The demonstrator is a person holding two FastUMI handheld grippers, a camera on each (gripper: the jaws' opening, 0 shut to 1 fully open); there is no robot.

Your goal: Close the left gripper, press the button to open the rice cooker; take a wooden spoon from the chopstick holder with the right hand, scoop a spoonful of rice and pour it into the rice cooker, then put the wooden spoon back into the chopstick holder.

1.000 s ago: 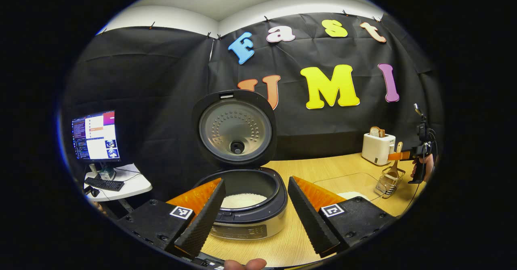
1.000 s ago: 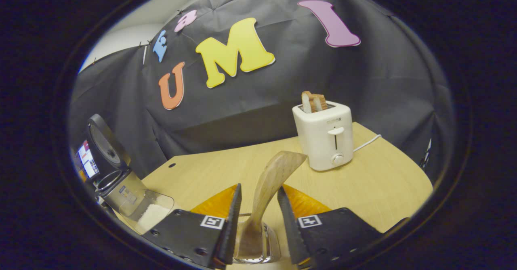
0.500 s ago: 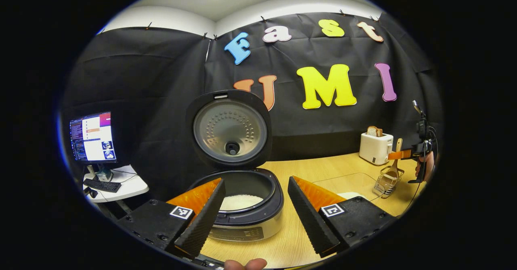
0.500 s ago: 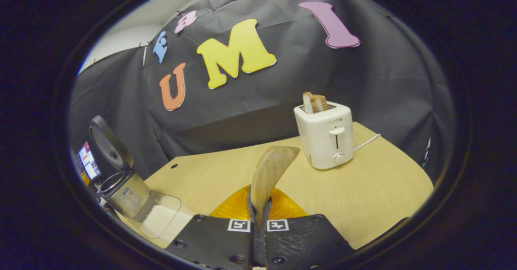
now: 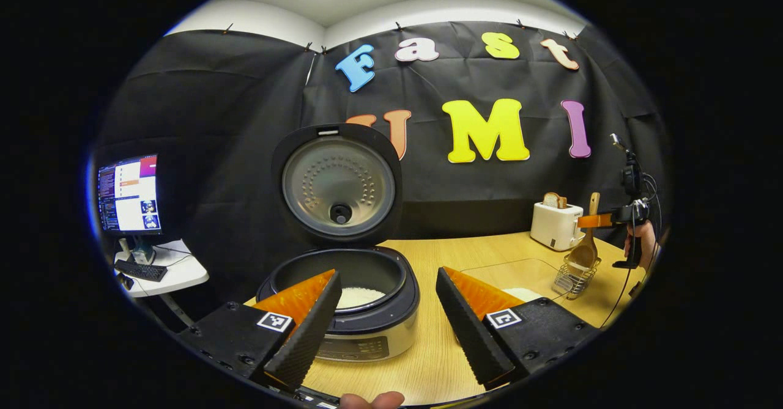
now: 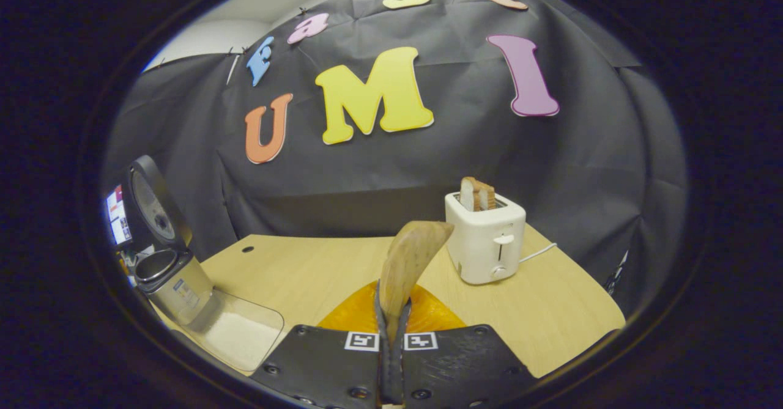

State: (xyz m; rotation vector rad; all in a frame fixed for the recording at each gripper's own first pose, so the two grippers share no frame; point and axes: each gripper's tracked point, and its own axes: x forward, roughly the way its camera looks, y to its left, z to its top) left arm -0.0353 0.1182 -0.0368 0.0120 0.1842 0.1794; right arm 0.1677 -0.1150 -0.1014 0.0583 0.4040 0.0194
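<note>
The right gripper [image 6: 391,335] had its 2 fingers pressed flat against the handle of the pale wooden spoon [image 6: 410,262], which ran up and away from the fingertips with its long axis nearly upright and its broad end topmost. In the left gripper view the same spoon [image 5: 587,241] stood with its bowl low in the wire chopstick holder [image 5: 574,274], so by my reading it was gripped but not yet lifted clear. The clear flat tray of white rice [image 6: 241,332] lay low and to the gripper's left, on the light wooden table [image 6: 318,274], just beside the silver, black-rimmed rice cooker [image 6: 171,280]; the next move would likely swing that way (the spoon must come straight up out of the wire first).

The left gripper [image 5: 385,317] was held wide apart and empty, its fingers framing the cooker [image 5: 348,299], whose round lid [image 5: 337,183] stood upright. The right hand was plainly the nearer one to the spoon.
</note>
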